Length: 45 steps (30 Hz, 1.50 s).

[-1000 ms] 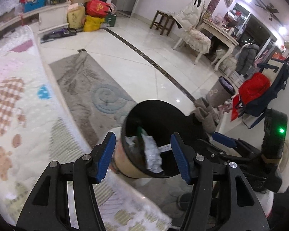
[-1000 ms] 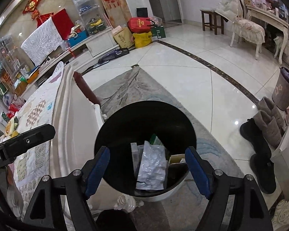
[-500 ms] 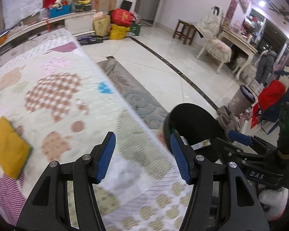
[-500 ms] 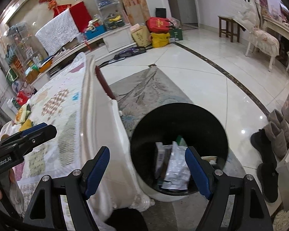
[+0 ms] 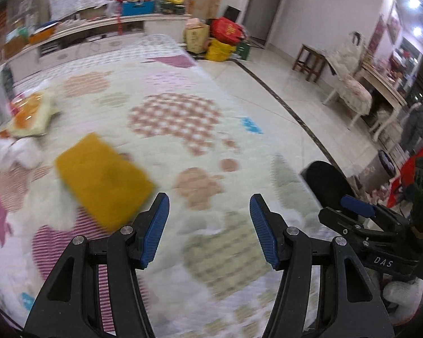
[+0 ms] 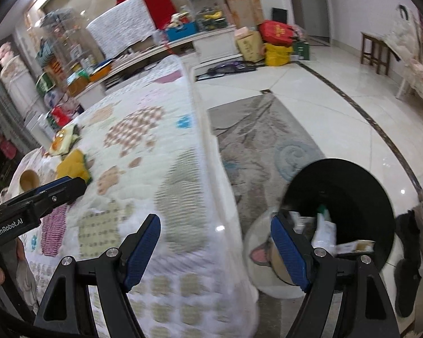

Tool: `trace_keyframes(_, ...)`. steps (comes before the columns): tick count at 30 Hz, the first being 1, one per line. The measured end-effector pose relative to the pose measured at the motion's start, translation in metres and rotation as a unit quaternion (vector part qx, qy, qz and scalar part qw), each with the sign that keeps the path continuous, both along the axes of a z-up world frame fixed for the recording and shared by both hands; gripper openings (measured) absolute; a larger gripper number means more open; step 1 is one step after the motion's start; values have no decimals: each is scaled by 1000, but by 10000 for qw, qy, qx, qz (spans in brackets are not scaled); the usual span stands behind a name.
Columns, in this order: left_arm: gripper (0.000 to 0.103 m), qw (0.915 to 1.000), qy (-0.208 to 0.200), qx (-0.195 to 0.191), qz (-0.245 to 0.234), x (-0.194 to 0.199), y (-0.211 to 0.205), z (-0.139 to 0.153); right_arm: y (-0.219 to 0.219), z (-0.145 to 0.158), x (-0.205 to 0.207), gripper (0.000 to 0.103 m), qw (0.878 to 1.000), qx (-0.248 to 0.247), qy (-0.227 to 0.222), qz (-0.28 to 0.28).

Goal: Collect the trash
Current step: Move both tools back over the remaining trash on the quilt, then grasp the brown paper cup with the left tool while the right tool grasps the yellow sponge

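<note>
Quilt (image 5: 183, 90): white, patchwork blobs in pink-brown check, sage green, purple stripes, one small blue patch. Mustard-yellow packet (image 5: 104, 180) on it, blurred, possibly a pouch. Trash bin (image 6: 352, 197) beside the quilt: black liner, cream body with a cat-face print. Rug (image 6: 256, 140) under the bin: grey with pale blue swirls. Both grippers' fingers (image 5: 155, 228): blue pads on black arms.

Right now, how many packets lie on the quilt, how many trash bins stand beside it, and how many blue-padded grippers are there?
Packets: 2, the mustard-yellow packet and the pale orange-printed packet
Black-lined trash bin: 1
Grippers: 2, the left gripper and the right gripper
Total: 5
</note>
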<state>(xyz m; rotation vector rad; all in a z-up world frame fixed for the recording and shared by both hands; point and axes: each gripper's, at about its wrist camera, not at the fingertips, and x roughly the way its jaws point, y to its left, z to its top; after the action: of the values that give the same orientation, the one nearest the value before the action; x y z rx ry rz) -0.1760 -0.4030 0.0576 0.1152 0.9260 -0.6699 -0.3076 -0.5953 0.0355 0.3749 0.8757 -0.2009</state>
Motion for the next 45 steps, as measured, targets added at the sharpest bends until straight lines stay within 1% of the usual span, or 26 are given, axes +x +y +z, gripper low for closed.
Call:
trace_keyframes(7,58,9982,43,26,592,22,68,0,42,-4,32,78,9986,33,108,514)
trace_keyframes(11,58,9944,1,102,1048,40,112,0,61,-3,43,78,9972,-14,143,739)
trace_keyframes(13,58,9903,10,195,1378,53,139,-4,70,-3,48,78,9964,-21,146,838)
trace_keyframes(16,58,9852,35,171,1703,65,168,-4,79,-1,54,78,9955,-17,151,940)
trace_keyframes(21,58,9744,-10,-24,2247,79,225,8,89,-2,61,79,9943,-38,197,1043)
trace_keyframes(24,58,9681,-54,10,2503,89,259,15,94,-4,65,79,9937,-16,222,1098)
trace_keyframes(25,58,9665,-52,41,2565,93,265,16,95,-4,66,79,9934,-11,230,1121)
trace_keyframes(27,58,9605,-20,131,2779,101,287,18,99,-5,68,79,9928,-7,245,1171)
trace_keyframes(29,58,9553,-16,121,2954,104,306,20,102,-7,71,79,9923,-10,271,1207)
trace_keyframes(31,58,9449,-31,136,3271,114,328,21,105,-8,73,79,9921,-14,292,1220)
trace_keyframes(32,58,9415,-48,168,3366,117,332,21,107,-8,73,80,9920,-23,293,1224)
trace_keyframes(35,58,9256,-117,343,3769,137,353,19,110,-7,75,80,9915,16,292,1268)
trace_keyframes(36,58,9185,-106,360,3936,146,363,17,111,-6,74,80,9913,24,287,1282)
trace_keyframes(39,58,9058,-2,399,4219,165,383,7,114,-3,73,80,9910,4,269,1308)
trace_keyframes(41,58,9035,137,435,4262,171,386,-1,115,0,72,80,9909,-4,249,1319)
trace_keyframes(42,58,9047,274,402,4232,170,386,-7,115,1,72,80,9909,-7,239,1322)
trace_keyframes(43,58,9087,389,264,4148,166,384,-11,115,2,72,80,9910,-9,225,1319)
trace_keyframes(45,58,9179,494,-15,3936,152,377,-13,114,2,71,80,9912,-2,207,1306)
